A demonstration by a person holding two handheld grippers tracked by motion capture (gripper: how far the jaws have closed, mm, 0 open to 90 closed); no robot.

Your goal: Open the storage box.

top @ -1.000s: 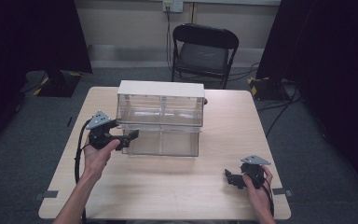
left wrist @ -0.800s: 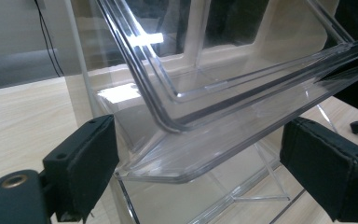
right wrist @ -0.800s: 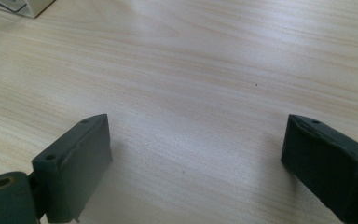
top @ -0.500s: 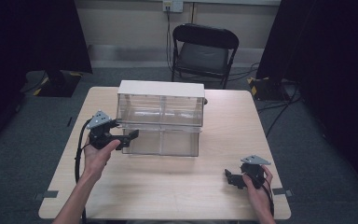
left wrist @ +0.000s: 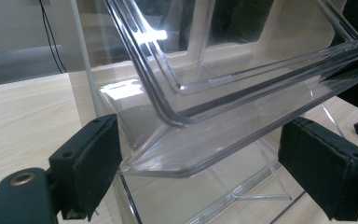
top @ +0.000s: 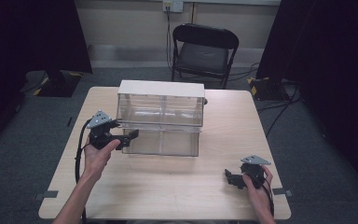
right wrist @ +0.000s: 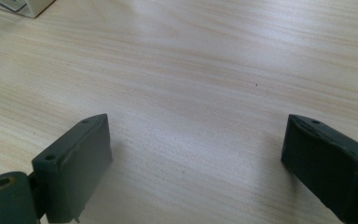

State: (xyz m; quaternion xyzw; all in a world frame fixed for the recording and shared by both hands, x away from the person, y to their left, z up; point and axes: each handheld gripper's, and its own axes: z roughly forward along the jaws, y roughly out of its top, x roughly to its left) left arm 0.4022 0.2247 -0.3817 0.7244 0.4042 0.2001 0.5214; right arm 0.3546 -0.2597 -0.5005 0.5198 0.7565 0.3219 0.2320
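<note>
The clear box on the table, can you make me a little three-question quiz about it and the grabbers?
1. True or false: the left gripper is clamped shut on the clear box.
2. Which gripper is beside the box? A left, B right.
3. Fill in: the right gripper is over the bare wooden ____.

Key: 1 false, its jaws stand open around a clear edge in the left gripper view. 2 A. 3 table.

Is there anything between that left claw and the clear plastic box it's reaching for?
Nothing visible. The left gripper is open, its jaws either side of the clear box's lower left corner edge.
</note>
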